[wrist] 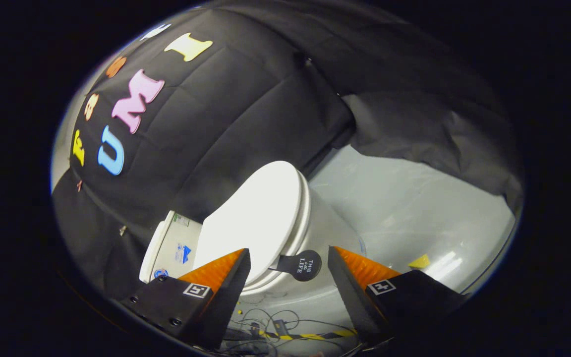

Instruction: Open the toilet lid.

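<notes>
A white toilet (325, 233) stands just beyond my fingers, and the view is rolled so it appears tilted. Its white lid (253, 218) lies down flat on the seat. A small dark round tab (301, 265) sticks out from the lid's side edge and sits in the gap between my two fingers. My gripper (289, 258) is open, the fingers wide apart on either side of that tab, touching nothing. The white tank (171, 245) shows behind the lid, beyond the left finger.
Black cloth walls (246, 109) close in behind and beside the toilet. The pale grey floor (414, 208) spreads out past the right finger, with a small yellow scrap (419, 261) on it. Thin cables and a yellow-black striped strip (305, 335) lie under the fingers.
</notes>
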Available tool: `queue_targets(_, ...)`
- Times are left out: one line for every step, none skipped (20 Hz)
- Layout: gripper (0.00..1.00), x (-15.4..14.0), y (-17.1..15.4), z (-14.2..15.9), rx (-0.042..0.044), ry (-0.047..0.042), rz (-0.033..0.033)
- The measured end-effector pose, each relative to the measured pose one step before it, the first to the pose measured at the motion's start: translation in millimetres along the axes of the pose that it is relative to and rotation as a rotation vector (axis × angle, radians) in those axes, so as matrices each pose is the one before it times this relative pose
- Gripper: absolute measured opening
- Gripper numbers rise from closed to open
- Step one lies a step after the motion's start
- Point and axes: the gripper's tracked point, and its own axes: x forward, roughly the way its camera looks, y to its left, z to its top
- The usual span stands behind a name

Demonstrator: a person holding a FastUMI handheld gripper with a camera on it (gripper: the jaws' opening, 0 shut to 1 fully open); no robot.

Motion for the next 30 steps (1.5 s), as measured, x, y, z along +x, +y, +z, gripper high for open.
queue_targets(0.99,4.03,-4.18,-1.47,0.05214,0.00518,0.00002)
queue_targets(0.99,5.28,1.07,-4.69,0.06042,0.00666,0.01473)
queue_targets(0.96,7.58,0.66,-4.82,0.05937,0.014,0.00797)
queue_targets(0.96,0.72,-0.68,-6.72,0.05355,0.0161,0.00287)
queue_targets(0.9,5.19,-4.45,-5.09,0.04451,0.01245,-0.00988)
queue_targets(0.83,3.69,0.38,-5.38,0.03699,0.01474,0.00868)
queue_targets(0.77,3.63,2.22,-3.96,0.02442,0.01181,0.01911)
queue_targets(0.77,5.65,-1.57,-3.54,0.00943,0.00693,0.00742)
queue_targets(0.77,4.0,-1.15,0.75,0.00645,-0.00204,0.00411)
queue_targets(0.64,-4.63,-8.51,4.46,0.01728,-0.01776,-0.02992)
queue_targets(0.5,14.87,2.96,4.02,0.03624,-0.01162,0.01428)
queue_targets(0.37,-4.84,2.53,6.08,0.02806,-0.01052,-0.00589)
queue_targets(0.24,-0.37,1.85,-3.76,-0.00534,0.00544,0.00873)
queue_targets(0.22,-1.64,3.59,-2.87,-0.01821,-0.00689,0.01379)
queue_targets(0.21,22.49,1.45,-18.78,0.01788,-0.01898,-0.00084)
queue_targets(0.15,-7.93,4.27,16.97,0.01457,0.01054,-0.02766)
queue_targets(0.09,-9.14,5.31,0.84,-0.02022,-0.00391,-0.01152)
queue_targets(0.09,-6.99,5.64,1.71,-0.03154,-0.00433,0.00552)
queue_targets(0.07,-4.57,7.19,1.43,-0.03344,-0.00281,0.0042)
queue_targets(0.06,-7.17,9.22,2.12,-0.02422,0.0005,0.01232)
queue_targets(0.05,-5.07,9.22,2.46,-0.02237,-0.00094,0.0074)
queue_targets(0.05,-5.13,7.47,0.58,-0.02386,-0.0004,0.00552)
queue_targets(0.06,-4.2,8.48,0.42,-0.0295,-0.00147,-0.00056)
queue_targets(0.05,-3.68,7.46,-1.3,-0.03362,-0.00371,-0.00499)
queue_targets(0.05,-3.04,6.81,0.31,-0.03315,-0.00175,-0.008)
queue_targets(0.05,-4.08,7.95,-0.19,-0.02556,-0.00073,-0.00764)
queue_targets(0.05,-3.66,9.4,2.66,-0.01066,-0.00586,-0.0028)
queue_targets(0.05,-5.33,12.74,2.55,-0.00749,-0.00681,0.00422)
queue_targets(0.06,-3.78,12.31,1.2,-0.01513,-0.00797,0.00948)
queue_targets(0.06,-4.5,13.07,-1.4,-0.02268,-0.00798,0.01215)
